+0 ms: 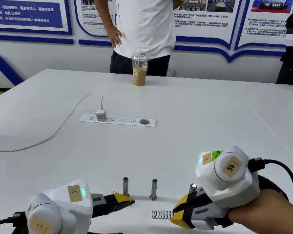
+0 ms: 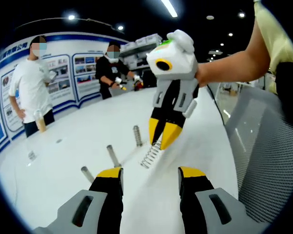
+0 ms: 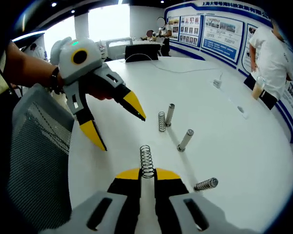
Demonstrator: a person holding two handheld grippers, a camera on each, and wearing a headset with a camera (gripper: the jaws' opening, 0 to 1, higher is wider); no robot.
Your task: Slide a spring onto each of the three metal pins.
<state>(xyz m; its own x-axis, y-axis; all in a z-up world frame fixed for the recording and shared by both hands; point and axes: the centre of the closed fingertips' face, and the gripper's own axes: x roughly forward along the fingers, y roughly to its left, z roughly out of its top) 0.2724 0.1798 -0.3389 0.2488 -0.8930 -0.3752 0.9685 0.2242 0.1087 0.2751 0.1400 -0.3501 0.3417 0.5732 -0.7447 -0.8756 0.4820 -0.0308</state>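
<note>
Three metal pins stand in a row near the table's front edge: left pin, middle pin, right pin. The right pin carries a spring. My right gripper is shut on one end of a loose spring that lies low over the table in front of the middle pin; this spring sticks out from the gripper's tips. My left gripper stands open and holds nothing, just left of the left pin. Another small spring sits beside that pin.
A white power strip with a plugged charger and cable lies mid-table. An iced coffee cup stands at the far edge, where a person in a white shirt stands. A mesh chair is near the front edge.
</note>
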